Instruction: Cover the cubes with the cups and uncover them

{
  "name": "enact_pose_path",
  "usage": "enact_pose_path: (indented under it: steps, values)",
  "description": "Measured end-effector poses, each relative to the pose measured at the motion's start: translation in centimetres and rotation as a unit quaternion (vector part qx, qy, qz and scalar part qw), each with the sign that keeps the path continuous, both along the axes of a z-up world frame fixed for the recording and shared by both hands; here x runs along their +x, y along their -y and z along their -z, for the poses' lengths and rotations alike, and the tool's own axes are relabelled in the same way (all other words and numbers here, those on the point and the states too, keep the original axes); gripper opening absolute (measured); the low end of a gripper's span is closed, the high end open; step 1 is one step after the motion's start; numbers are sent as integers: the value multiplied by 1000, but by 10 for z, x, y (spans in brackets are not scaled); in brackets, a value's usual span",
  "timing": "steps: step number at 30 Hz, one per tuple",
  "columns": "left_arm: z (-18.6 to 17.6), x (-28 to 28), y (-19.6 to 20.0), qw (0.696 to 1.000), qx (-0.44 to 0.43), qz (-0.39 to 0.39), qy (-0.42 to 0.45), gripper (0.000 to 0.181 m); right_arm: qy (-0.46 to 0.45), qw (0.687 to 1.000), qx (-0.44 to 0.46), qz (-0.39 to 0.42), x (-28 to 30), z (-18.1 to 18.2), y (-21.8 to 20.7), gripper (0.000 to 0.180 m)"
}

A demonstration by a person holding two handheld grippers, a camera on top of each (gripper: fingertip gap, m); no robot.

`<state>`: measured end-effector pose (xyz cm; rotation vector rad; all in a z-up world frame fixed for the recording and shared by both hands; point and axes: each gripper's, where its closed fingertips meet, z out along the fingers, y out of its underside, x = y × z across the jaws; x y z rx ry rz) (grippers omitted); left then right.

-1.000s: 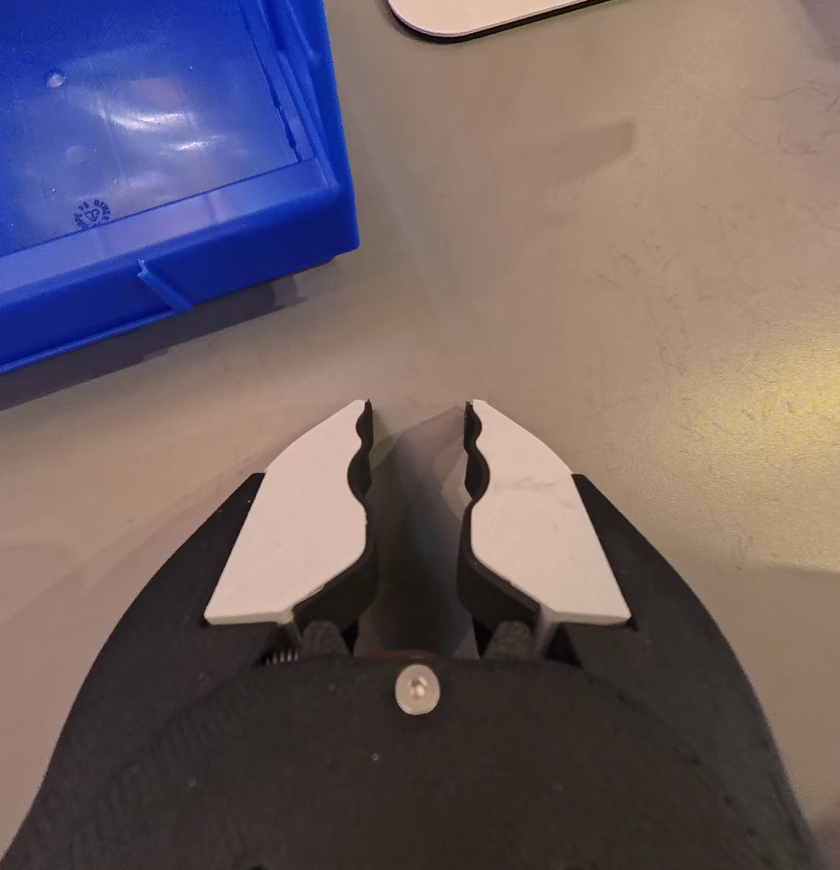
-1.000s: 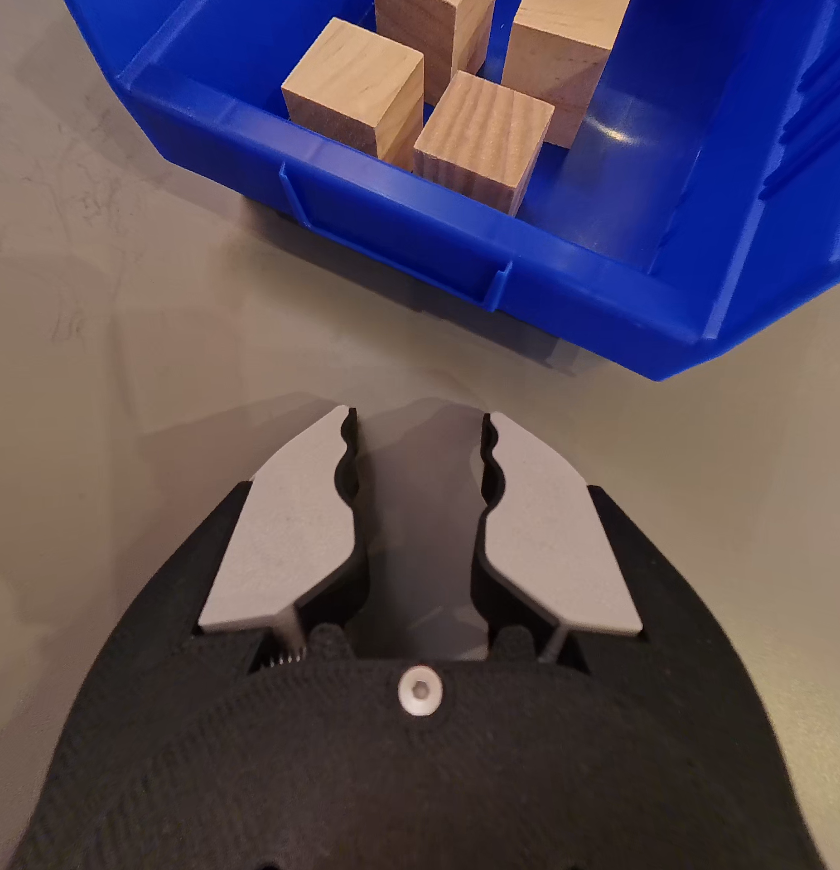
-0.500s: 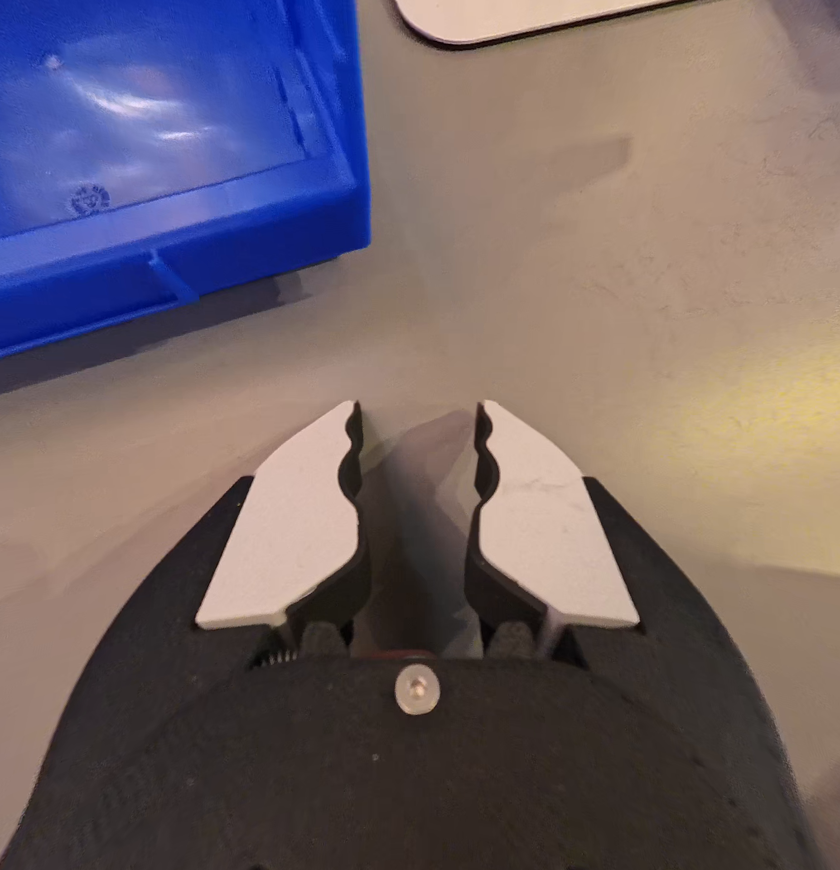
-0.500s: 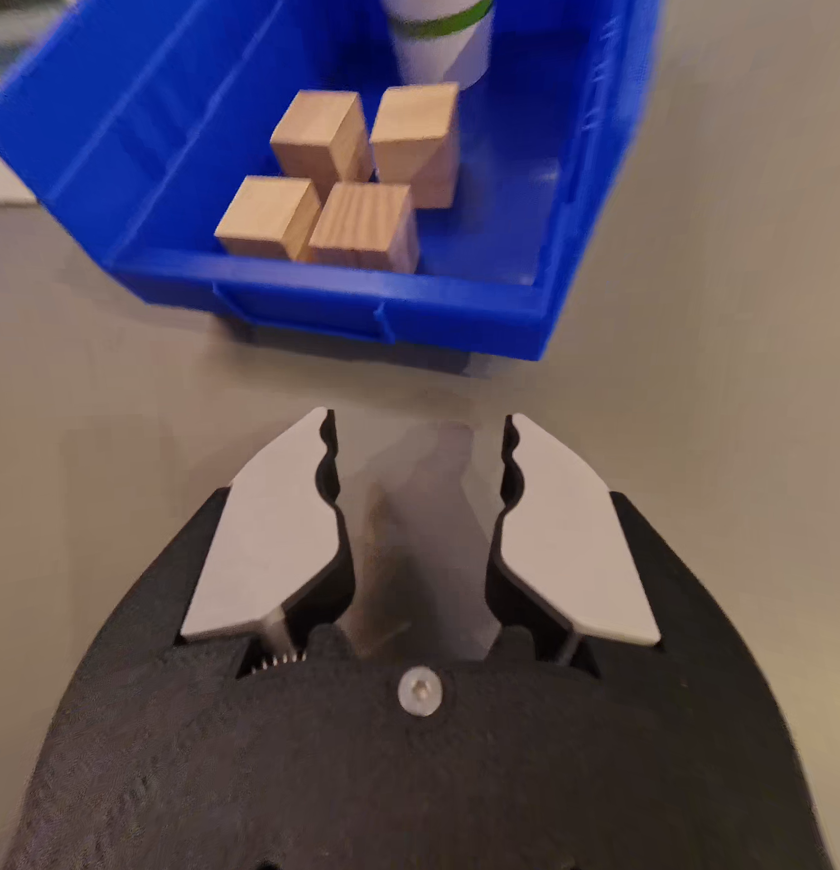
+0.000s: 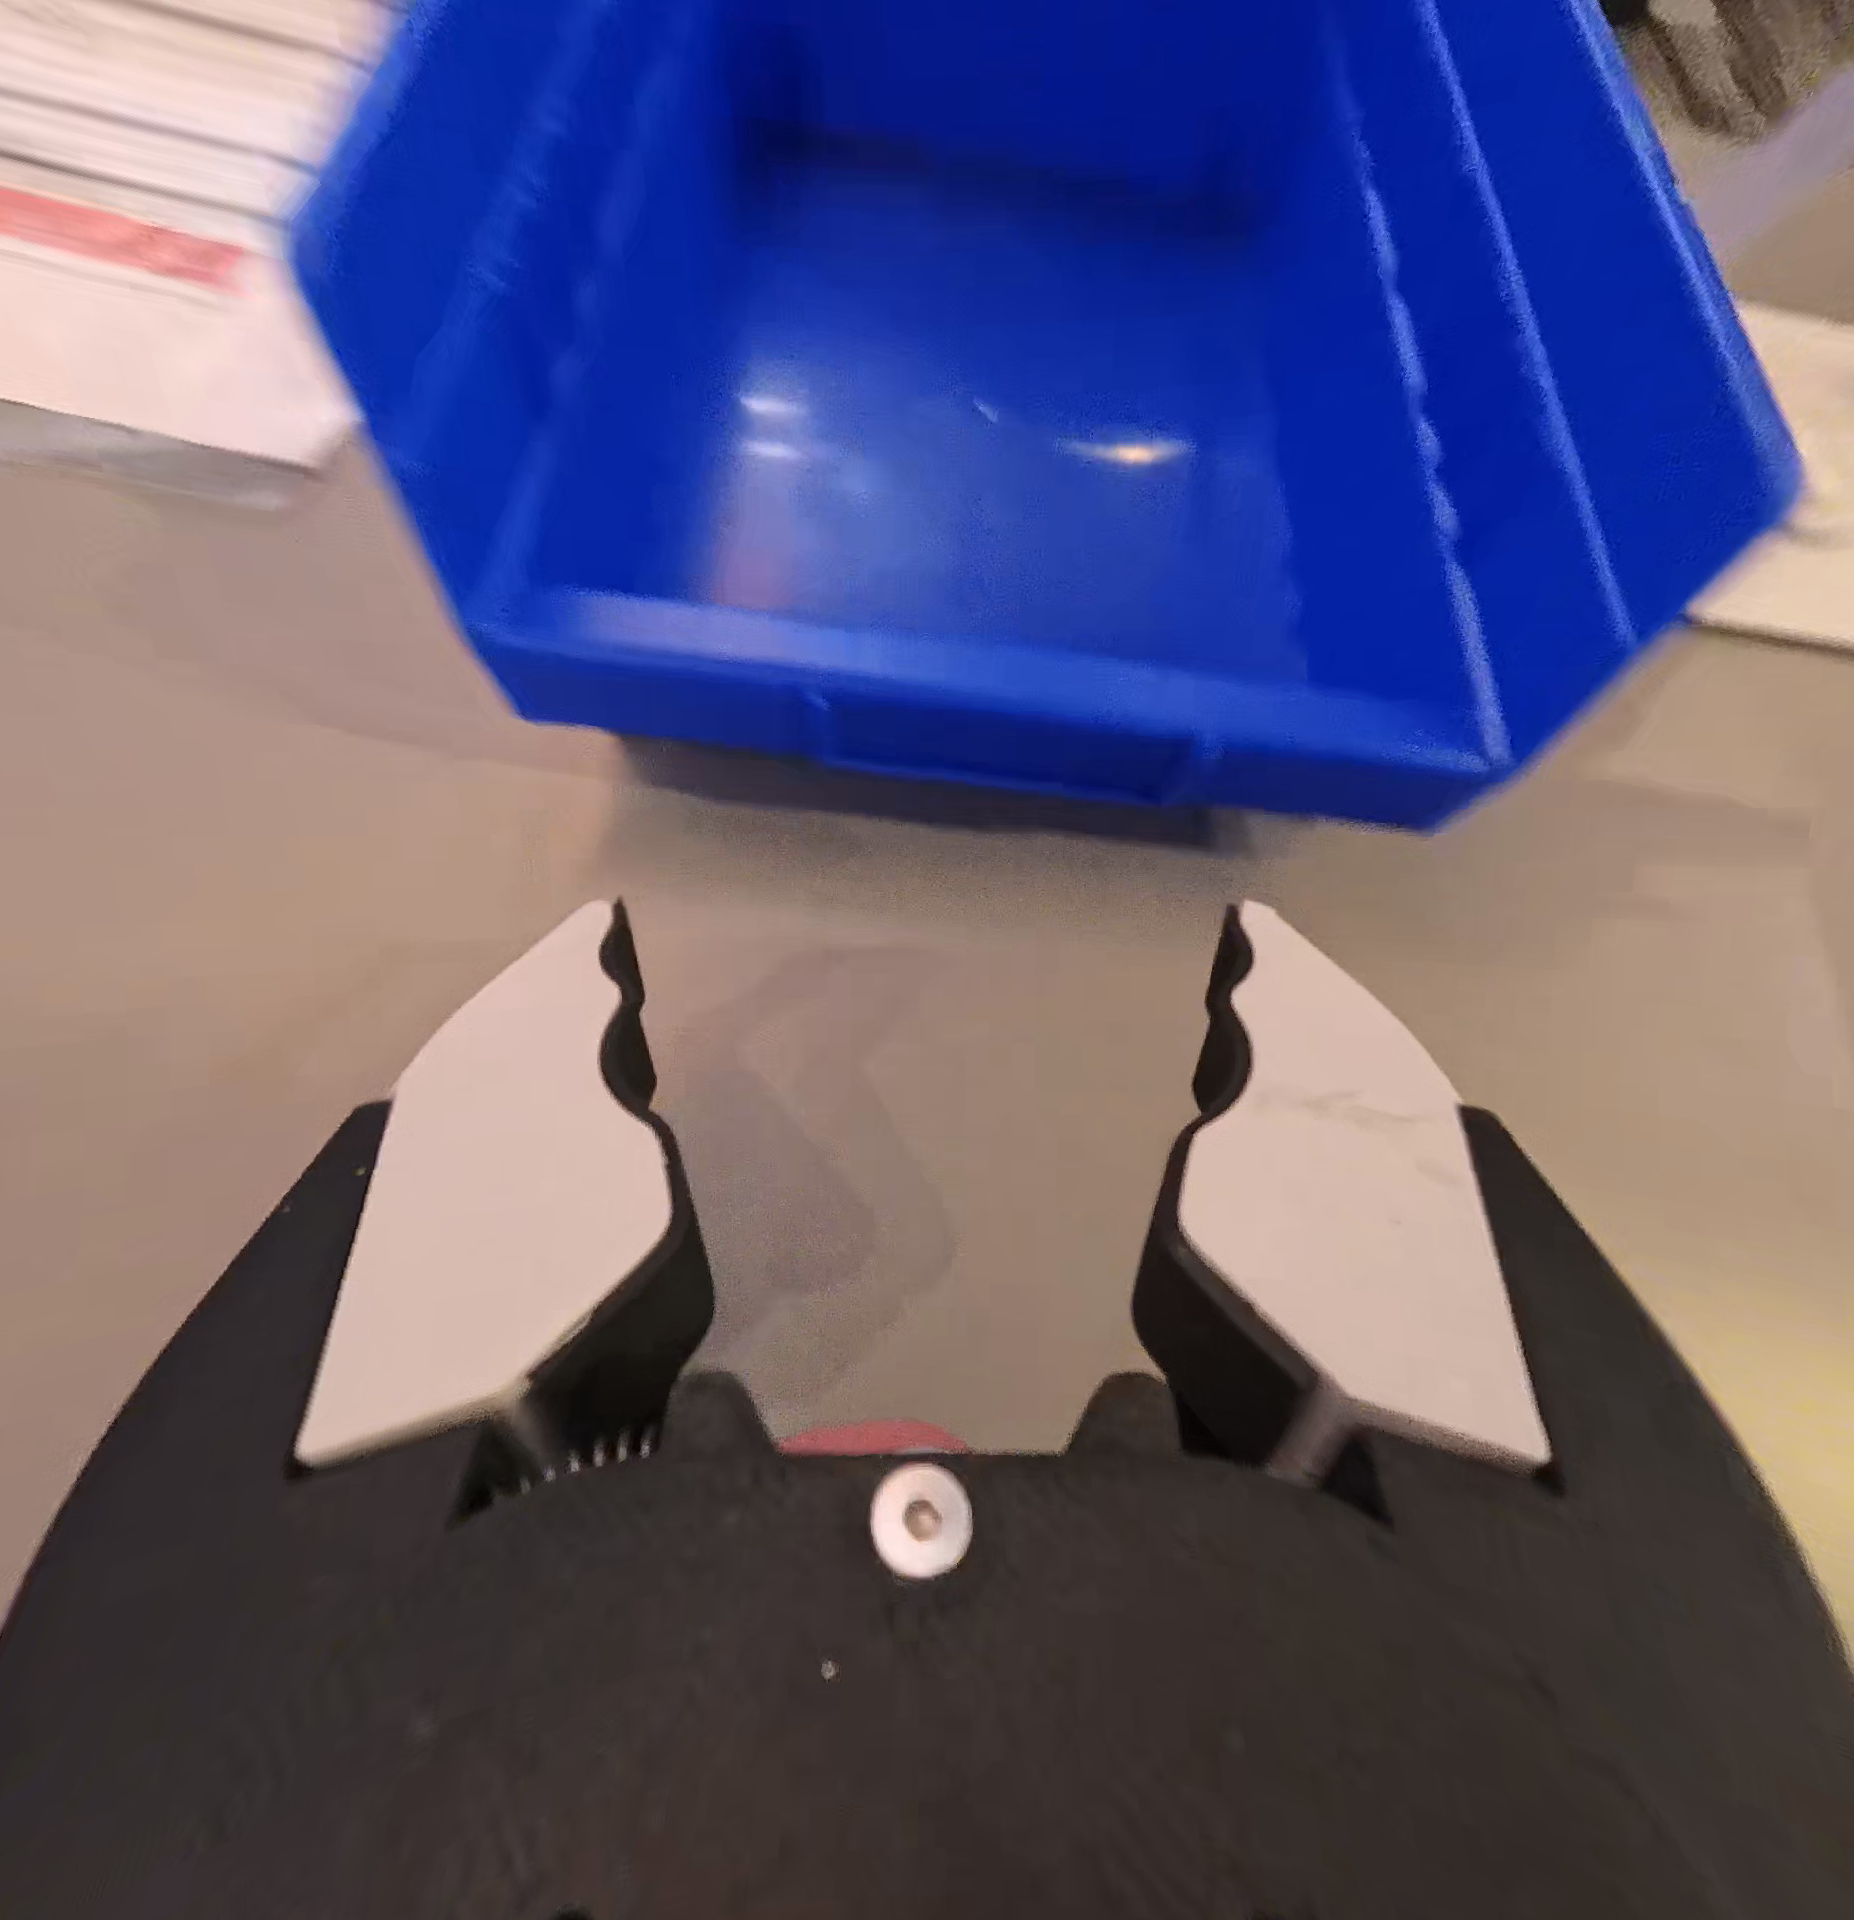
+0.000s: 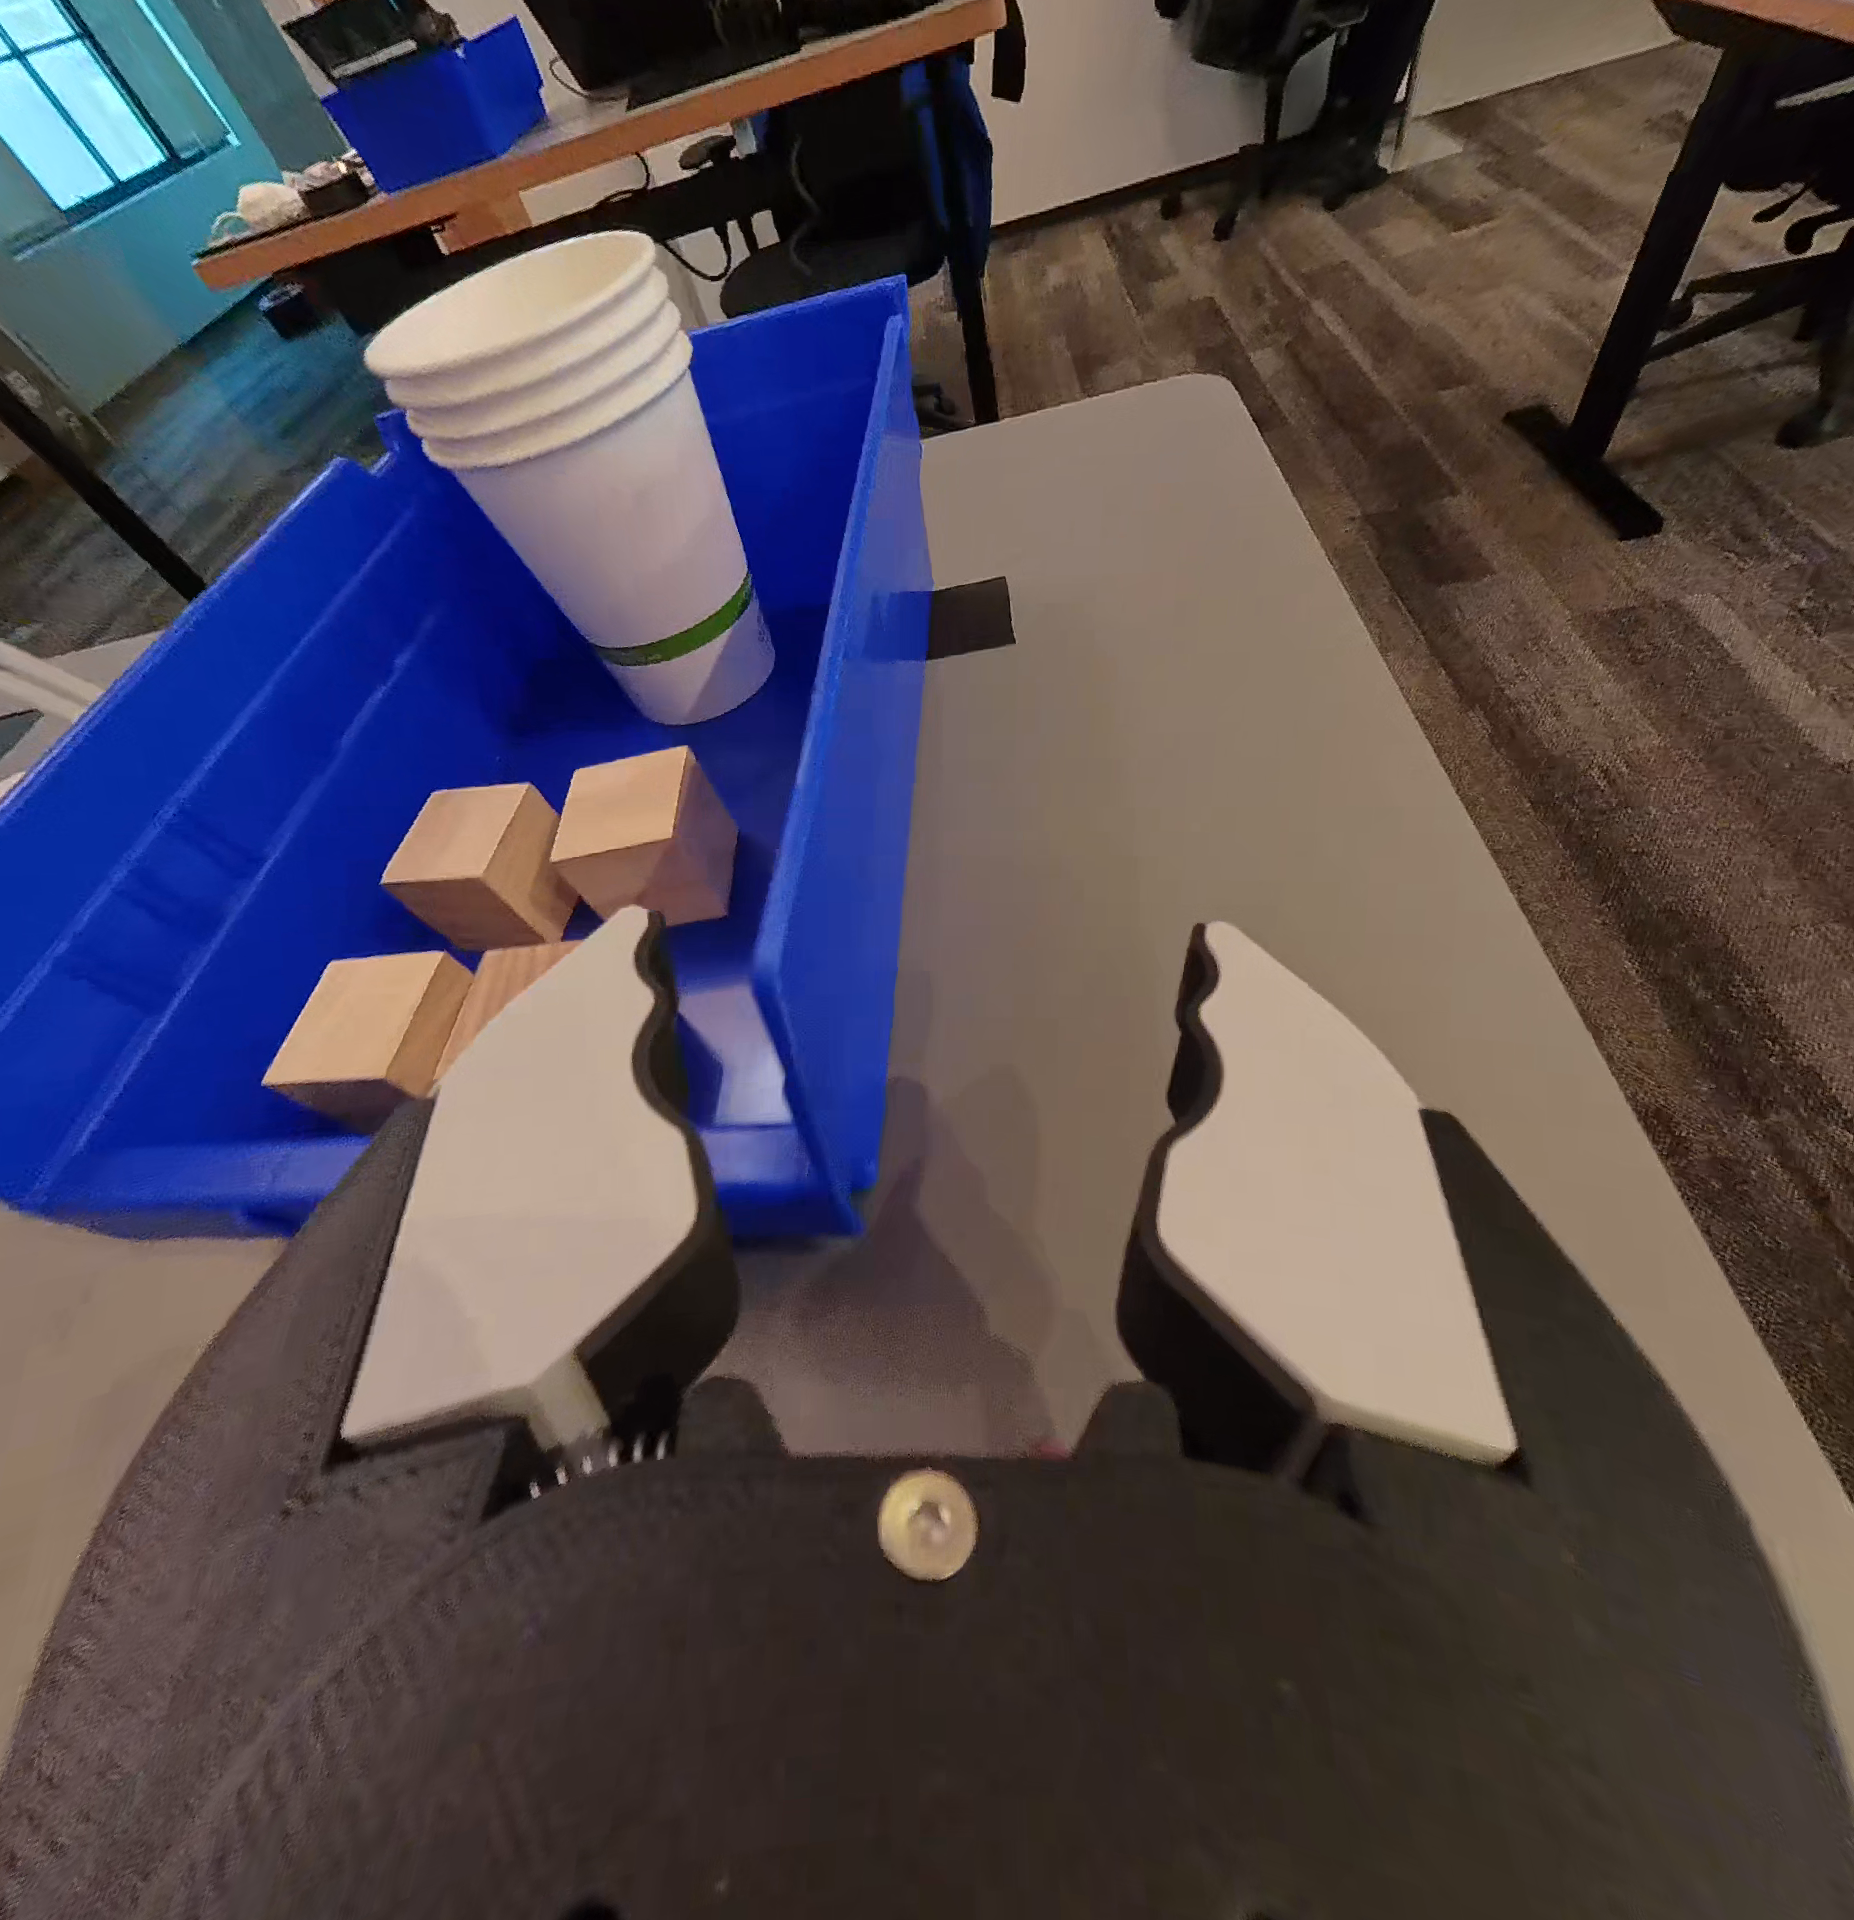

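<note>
The left gripper (image 5: 923, 914) is spread wide and holds nothing, over the grey table (image 5: 227, 831) just short of an empty blue bin (image 5: 1006, 717); the right gripper (image 6: 923, 935) is likewise spread and empty, beside a second blue bin (image 6: 850, 831) holding four wooden cubes (image 6: 476, 862) and a tilted stack of white cups (image 6: 590, 488); both gaps are wider than half a second ago; the right one now tilts up towards the room.
</note>
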<state>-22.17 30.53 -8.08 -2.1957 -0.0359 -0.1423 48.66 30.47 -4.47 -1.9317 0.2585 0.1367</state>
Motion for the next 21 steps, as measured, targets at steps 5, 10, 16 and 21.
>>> enact_pose_path:
  steps: [5,10,16,21]
  values:
    - [-36,-58,-32,997,45,-56,-2,104,-14,1000,-8,-12,-3,8,-18,82]
    - [-35,-81,-67,998,32,-48,-12,105,-17,998,-17,-52,-20,12,-27,51]
    - [-20,-85,-90,999,7,-37,-17,73,-11,997,-21,-70,-26,9,-34,19]
    - [-9,-71,-101,999,-1,-1,38,31,-10,998,-29,-62,-22,9,-36,15]
